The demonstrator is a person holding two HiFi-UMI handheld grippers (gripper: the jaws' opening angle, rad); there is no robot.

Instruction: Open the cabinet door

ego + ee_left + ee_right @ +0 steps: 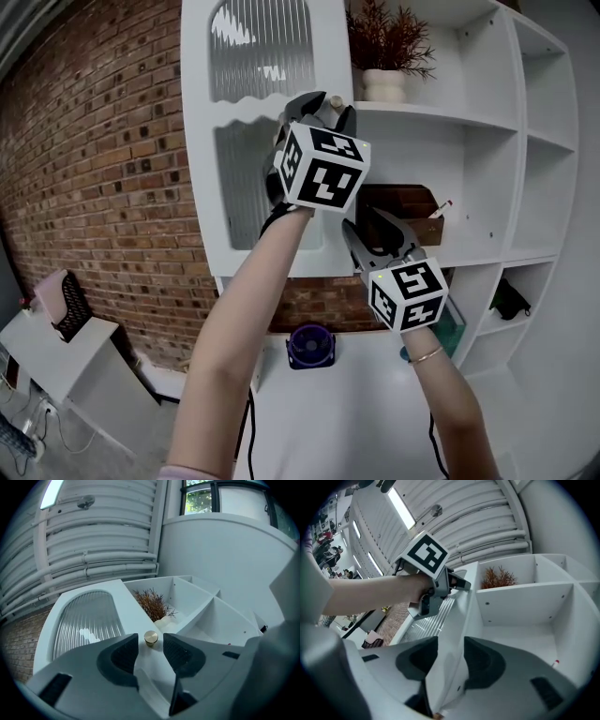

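Note:
The white cabinet door (253,202) with a ribbed glass panel (86,620) covers the shelf unit's left bay. My left gripper (323,101) is raised to the door's right edge. In the left gripper view its jaws (150,648) stand open with the small brass knob (150,638) just between the fingertips, untouched. My right gripper (370,230) is lower down on the same edge. In the right gripper view its open jaws (450,656) straddle the door's free edge (457,620) with gaps on both sides. The left gripper's marker cube (425,555) shows above.
Open white shelves (469,122) lie right of the door, with a dried plant in a white pot (386,56) and a brown box (403,208). A brick wall (103,169) is at the left. A blue round object (309,345) sits below, and a white table (66,366) at lower left.

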